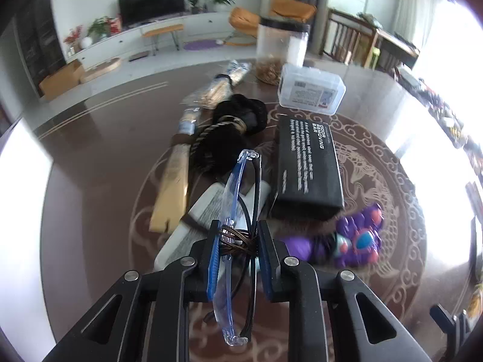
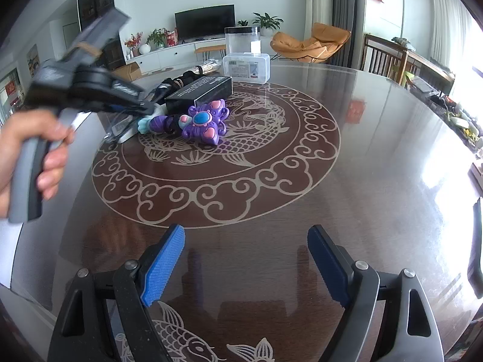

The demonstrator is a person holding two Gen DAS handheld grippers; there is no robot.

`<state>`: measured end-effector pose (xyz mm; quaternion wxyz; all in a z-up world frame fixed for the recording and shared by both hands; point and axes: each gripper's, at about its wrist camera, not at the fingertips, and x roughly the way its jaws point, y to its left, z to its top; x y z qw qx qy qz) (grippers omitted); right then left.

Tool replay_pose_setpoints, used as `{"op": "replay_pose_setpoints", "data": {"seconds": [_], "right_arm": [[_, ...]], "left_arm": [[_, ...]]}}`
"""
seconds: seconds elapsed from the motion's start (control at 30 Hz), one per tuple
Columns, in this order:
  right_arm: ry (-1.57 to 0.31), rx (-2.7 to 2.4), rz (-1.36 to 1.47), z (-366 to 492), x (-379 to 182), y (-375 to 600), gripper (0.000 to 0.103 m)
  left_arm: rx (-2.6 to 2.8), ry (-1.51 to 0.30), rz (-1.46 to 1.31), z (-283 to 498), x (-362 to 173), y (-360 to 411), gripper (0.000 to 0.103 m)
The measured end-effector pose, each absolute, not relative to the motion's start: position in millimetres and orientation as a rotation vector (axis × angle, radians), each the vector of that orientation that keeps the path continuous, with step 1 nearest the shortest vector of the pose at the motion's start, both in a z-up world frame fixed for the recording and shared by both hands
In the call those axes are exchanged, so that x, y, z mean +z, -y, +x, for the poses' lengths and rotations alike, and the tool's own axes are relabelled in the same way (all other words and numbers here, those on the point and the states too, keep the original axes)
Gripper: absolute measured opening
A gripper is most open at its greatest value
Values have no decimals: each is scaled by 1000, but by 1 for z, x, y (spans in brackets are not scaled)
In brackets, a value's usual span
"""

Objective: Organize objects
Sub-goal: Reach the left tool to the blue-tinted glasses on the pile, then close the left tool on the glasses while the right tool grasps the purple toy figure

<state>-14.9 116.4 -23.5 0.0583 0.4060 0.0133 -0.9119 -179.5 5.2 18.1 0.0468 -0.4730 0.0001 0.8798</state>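
My left gripper (image 1: 238, 236) is shut on a bundle of glasses (image 1: 234, 181): a clear blue-framed pair and a black-framed pair bound with brown cord. It holds them just above a white tube (image 1: 205, 208) on the round brown table (image 1: 90, 157). A black "Door Removing Bar" box (image 1: 305, 163) lies to the right, with a purple toy (image 1: 359, 238) in front of it. In the right wrist view a hand (image 2: 27, 150) holds the left gripper (image 2: 145, 107) at the left, beside the purple toy (image 2: 199, 120). My right gripper (image 2: 246, 259) hangs open over bare table, holding nothing.
A wooden piece (image 1: 173, 187), a black fuzzy bundle (image 1: 238, 120), bagged sticks (image 1: 217, 87), a clear plastic box (image 1: 311, 90) and a black-lidded clear jar (image 1: 280, 51) line the far side. Clutter runs along the table's right edge (image 2: 462, 120). The patterned centre (image 2: 241, 166) carries nothing.
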Motion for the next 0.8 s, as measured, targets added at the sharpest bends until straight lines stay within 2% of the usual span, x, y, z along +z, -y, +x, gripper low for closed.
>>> {"op": "replay_pose_setpoints", "data": {"seconds": [0.13,0.27,0.4,0.47,0.53,0.6,0.73,0.8], "right_arm": [[-37,-2760,1232,-14,-23,-118,84],[-42,-2754,1232,-14,-23,-117,84],[-45,-2749,1234,-14,-23,-117,84],[-44,-2748,1233,-14,-23,-117,84],[-41,-2743,1232,-15,-24,-117,84],[-38,-2737,1236,-16,-24,-117,84],[-39,-2719,1258,-18,-27,-116,84],[-44,-2708,1280,-20,-29,-115,85]], "left_arm": [[2695,103,-1447,-118,28,11,22],[2736,37,-1456,-55,26,23,22],[2779,-81,-1529,-39,3,32,26],[2794,-102,-1549,-38,-7,36,37],[2805,-109,-1547,-37,-12,39,89],[2819,-98,-1523,-37,-16,42,96],[2812,-7,-1500,-36,-21,54,103],[2821,16,-1479,-33,-23,56,103]]}}
